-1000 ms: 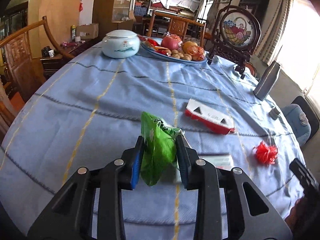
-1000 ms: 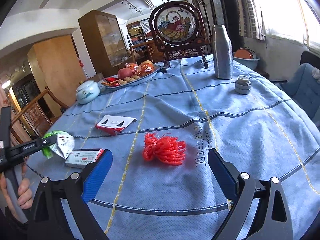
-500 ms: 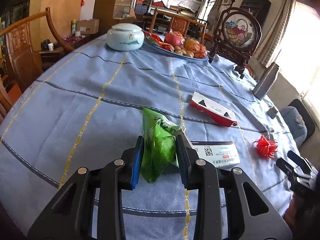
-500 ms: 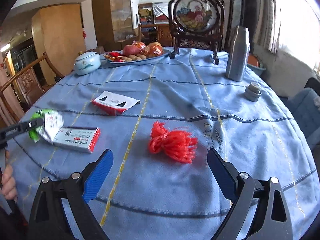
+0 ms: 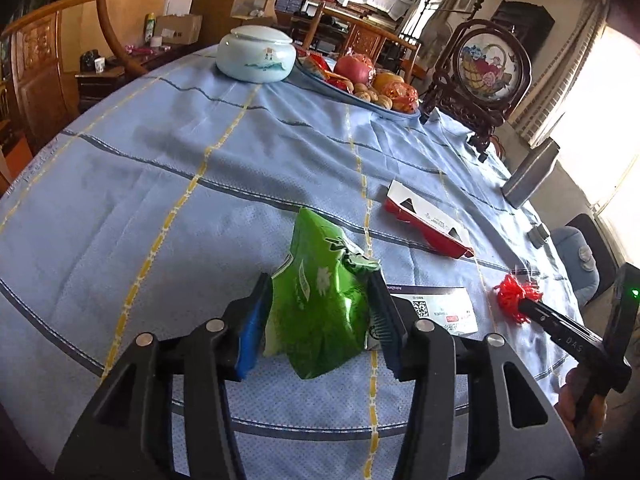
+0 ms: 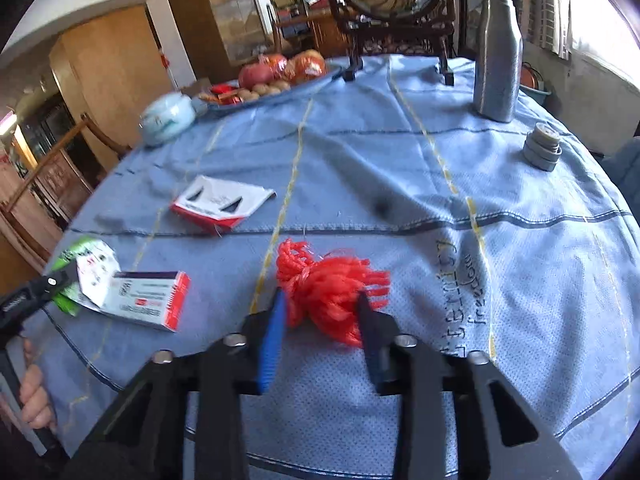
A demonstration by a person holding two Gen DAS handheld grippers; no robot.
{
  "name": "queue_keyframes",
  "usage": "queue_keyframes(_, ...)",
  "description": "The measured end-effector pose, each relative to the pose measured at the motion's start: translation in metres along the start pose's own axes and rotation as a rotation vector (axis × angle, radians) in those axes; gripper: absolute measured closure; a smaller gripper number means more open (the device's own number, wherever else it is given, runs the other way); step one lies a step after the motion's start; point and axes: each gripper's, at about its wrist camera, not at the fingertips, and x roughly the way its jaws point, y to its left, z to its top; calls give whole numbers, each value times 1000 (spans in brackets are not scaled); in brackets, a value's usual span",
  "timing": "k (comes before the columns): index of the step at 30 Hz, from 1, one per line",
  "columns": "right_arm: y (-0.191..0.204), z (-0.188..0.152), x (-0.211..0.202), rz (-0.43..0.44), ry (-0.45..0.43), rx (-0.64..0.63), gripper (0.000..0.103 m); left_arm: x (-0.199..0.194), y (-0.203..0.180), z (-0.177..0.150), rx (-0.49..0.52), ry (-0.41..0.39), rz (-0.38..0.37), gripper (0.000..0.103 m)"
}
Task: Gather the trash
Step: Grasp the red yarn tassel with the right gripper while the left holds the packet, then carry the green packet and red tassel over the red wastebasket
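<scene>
My left gripper [image 5: 320, 300] is shut on a crumpled green wrapper [image 5: 320, 300] and holds it just above the blue tablecloth. The wrapper also shows in the right wrist view [image 6: 86, 256]. My right gripper [image 6: 320, 300] has closed around a red mesh bundle [image 6: 328, 284] that lies on the cloth; its jaws press the bundle's sides. The bundle also shows in the left wrist view [image 5: 514, 294]. A white and red medicine box [image 6: 148, 300] lies beside the wrapper. A red and white flattened carton [image 6: 220, 202] lies further out.
A round table with a blue tablecloth [image 5: 160, 168] carries a pale lidded jar [image 5: 256, 54], a fruit plate [image 5: 360, 80], a framed ornament on a stand [image 5: 492, 68], a grey flask [image 6: 498, 56] and its cap [image 6: 542, 150]. Wooden chairs [image 5: 36, 76] stand at the left.
My right gripper moved forward and down and closed from wide open onto the red mesh bundle. My left gripper kept hold of the green wrapper and shifted slightly.
</scene>
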Motion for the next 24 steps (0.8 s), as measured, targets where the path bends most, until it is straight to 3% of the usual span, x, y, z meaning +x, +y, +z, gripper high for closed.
queue_keyframes(1,0,-1,-1,6,-4,2,83,1,0,0,-2,3,-4,54)
queue_keyframes(4,-3,-3,-3,26,-13,18,83,1,-2,0,12,5,-17,58)
queue_keyframes(6,-2,-4,-4,31,-16,16,83,0,-7,-1,37,-2,-21,67)
queue_keyframes(10,-4,-3,-7,41,-41,16,84,-6,-15,-3,77,-42,10,68)
queue_keyframes(15,-9,-3,-20,69,-103,36,86,-17,-18,-5,98,-94,-16,68)
queue_keyframes(20,-8,-3,-27,89,-138,29,86,-20,-17,-4,84,-100,4,68)
queue_keyframes(24,-6,-4,-31,51,-164,28,86,-33,-17,-3,63,-100,-4,68)
